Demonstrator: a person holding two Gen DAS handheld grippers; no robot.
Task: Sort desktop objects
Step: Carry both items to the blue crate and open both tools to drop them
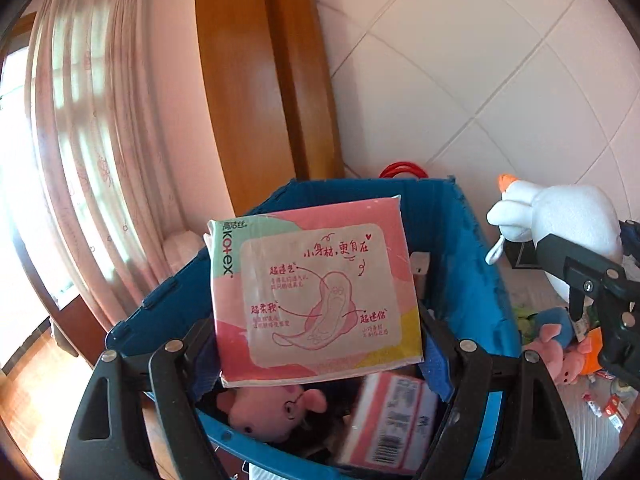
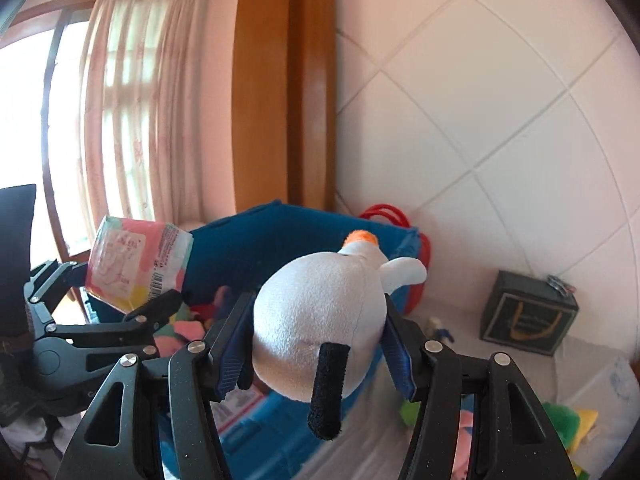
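Two grippers, both loaded, above a blue bin (image 1: pixel 472 240). Left gripper (image 1: pixel 316 364): fingers (image 1: pixel 436 356) spread wide and clamped on the lower edge of a pink Kotex pack (image 1: pixel 316 296), held upright over the bin's open top. Below, inside the bin: a pink plush pig (image 1: pixel 272 408) beside a blurred pink box (image 1: pixel 392 420). Right gripper (image 2: pixel 316 344): fingers (image 2: pixel 232 344) pressed against both flanks of a white plush goose (image 2: pixel 320 312), orange beak pointing away, raised near the bin's right wall. Farther right, on the bench (image 2: pixel 452 332), a dark box (image 2: pixel 528 316).
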